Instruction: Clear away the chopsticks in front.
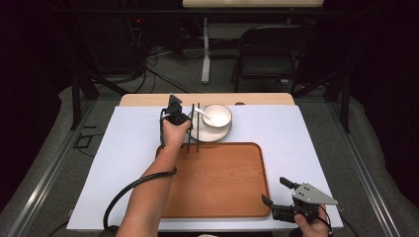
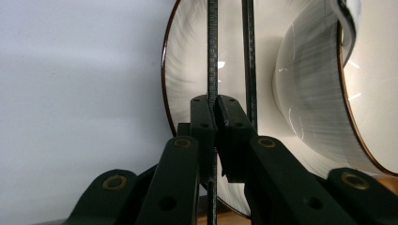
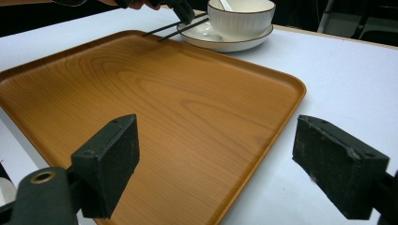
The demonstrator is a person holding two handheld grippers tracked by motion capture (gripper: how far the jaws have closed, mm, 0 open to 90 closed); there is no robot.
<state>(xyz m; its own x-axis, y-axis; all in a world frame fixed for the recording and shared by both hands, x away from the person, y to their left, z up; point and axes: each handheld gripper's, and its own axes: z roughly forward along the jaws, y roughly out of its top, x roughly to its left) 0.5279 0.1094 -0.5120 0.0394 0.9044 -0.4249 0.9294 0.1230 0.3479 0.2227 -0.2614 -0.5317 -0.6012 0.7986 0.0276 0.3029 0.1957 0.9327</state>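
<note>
- My left gripper (image 2: 216, 105) is clamped on one of two black chopsticks (image 1: 191, 133); the second runs free just beside the jaws.
- The chopsticks lie from the plate (image 1: 197, 132) to the tray's far edge, near the table's far edge.
- One bowl (image 1: 217, 116) sits on the plate; the white item inside is hard to identify.
- My right gripper (image 3: 216, 164) stands wide open, empty, over the wooden tray's (image 1: 222, 182) near right corner.
- My left hand (image 1: 175, 129) hides part of the plate's rim.

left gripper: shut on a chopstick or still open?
Shut. In the left gripper view, the left gripper has its black pads pressed together on one thin black chopstick; the second black chopstick runs free beside them.
</note>
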